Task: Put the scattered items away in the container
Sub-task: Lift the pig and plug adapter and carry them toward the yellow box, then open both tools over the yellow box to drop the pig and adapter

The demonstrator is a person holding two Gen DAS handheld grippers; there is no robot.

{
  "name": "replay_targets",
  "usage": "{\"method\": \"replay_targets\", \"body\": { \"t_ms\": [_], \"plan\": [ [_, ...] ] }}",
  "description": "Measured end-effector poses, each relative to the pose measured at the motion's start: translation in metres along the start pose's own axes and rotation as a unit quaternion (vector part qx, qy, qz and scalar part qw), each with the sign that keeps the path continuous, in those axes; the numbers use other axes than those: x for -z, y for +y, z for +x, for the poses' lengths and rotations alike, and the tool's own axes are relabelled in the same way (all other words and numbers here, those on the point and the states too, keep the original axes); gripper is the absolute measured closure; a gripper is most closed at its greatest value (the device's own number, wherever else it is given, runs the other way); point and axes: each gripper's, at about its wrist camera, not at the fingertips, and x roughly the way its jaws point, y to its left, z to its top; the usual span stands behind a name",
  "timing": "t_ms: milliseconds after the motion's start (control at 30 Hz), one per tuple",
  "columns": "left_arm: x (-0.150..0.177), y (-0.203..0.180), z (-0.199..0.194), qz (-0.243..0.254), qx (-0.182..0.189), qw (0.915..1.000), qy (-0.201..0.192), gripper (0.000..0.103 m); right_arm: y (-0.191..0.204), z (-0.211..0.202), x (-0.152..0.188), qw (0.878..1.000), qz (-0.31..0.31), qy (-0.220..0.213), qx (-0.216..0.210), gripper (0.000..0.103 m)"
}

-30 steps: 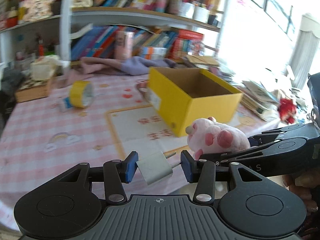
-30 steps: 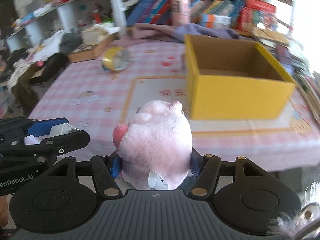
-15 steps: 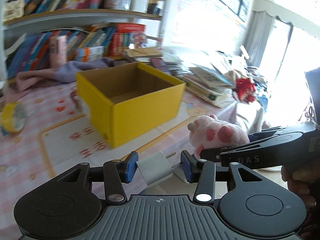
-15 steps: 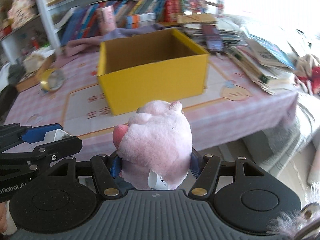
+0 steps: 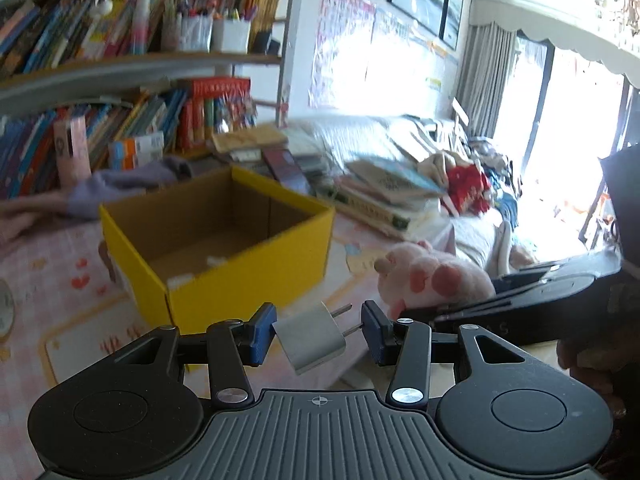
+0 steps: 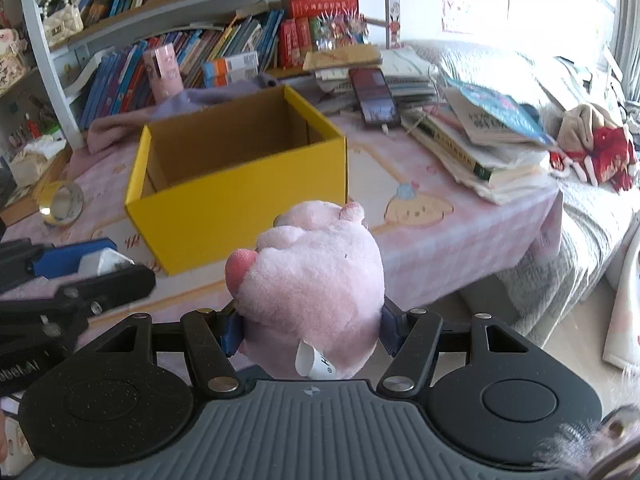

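Now mid-carry: left tool (image 5: 316,330) pinching grey plug adapter (image 5: 310,338), right tool (image 6: 308,330) clamped on pink plush (image 6: 312,280), both near side of yellow box (image 6: 240,184); next, lift over rim & release

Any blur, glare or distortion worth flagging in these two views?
Left wrist view: window blown out white, shelves smeared by motion blur, plug in the left gripper sharp. Right wrist view: glare top right, box edges slightly soft, plush crisp, fisheye bends the bookshelf.
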Motion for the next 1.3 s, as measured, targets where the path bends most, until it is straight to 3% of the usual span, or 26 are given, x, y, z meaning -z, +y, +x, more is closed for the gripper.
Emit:
{"method": "replay_targets", "body": {
  "t_ms": [267,567,833,1033,1300],
  "plan": [
    [-0.034,0.017,0.009,0.000,-0.031,0.9984,-0.047,0.058,-0.005,0.018,-0.047,0.998,-0.037,-0.047,-0.012,0.042],
    [-0.075,0.049,0.063,-0.017,-0.087,0.9951,-0.043,0.058,0.007,0.060,-0.116,0.986,-0.118,-0.095,-0.063,0.042],
    [-0.095,0.069,0.113,-0.022,-0.165,0.9859,-0.009,0.058,0.015,0.130,-0.156,0.972,-0.188,-0.059,-0.125,0.042],
    [-0.102,0.086,0.160,-0.008,-0.217,0.9752,0.041,0.058,0.034,0.187,-0.167,0.940,-0.299,-0.021,-0.161,0.042],
    [-0.104,0.103,0.204,-0.014,-0.235,0.9674,0.092,0.058,0.049,0.240,-0.176,0.911,-0.368,0.038,-0.183,0.042]
  ]
}}
